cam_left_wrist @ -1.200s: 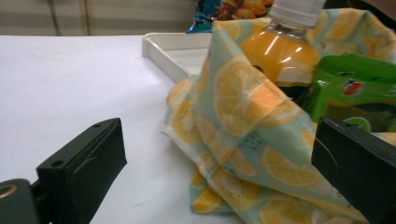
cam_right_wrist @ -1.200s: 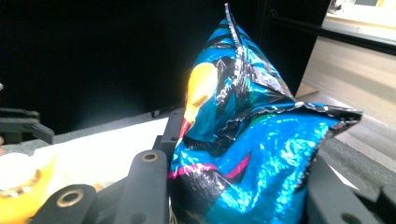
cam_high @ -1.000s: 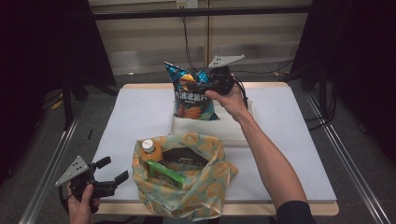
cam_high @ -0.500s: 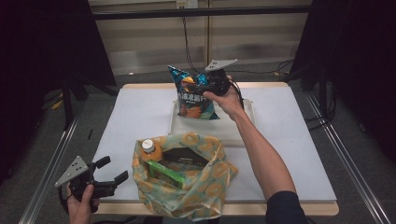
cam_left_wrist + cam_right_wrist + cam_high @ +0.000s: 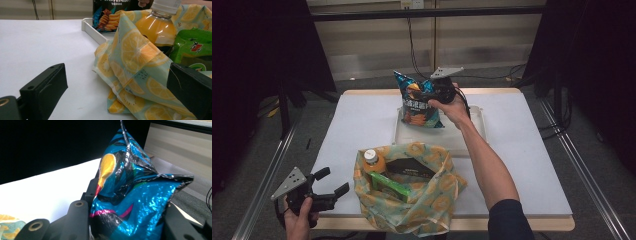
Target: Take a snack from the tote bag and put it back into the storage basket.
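Blue chip bag [image 5: 419, 102] in tongs [image 5: 422, 94], over tray rim [image 5: 398, 135]

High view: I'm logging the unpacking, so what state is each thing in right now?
Chip bag: upright, bottom in the white tray, clamped by right tool.
Lemon-print bag: open, slumped.
Orange drink bottle: capped, inside bag.
Green packet: inside bag.
Left tool: open, empty.

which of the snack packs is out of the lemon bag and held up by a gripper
The blue chip bag, pinched upright in the right gripper over the white tray. The green pack and dark box sit inside the lemon-print bag.
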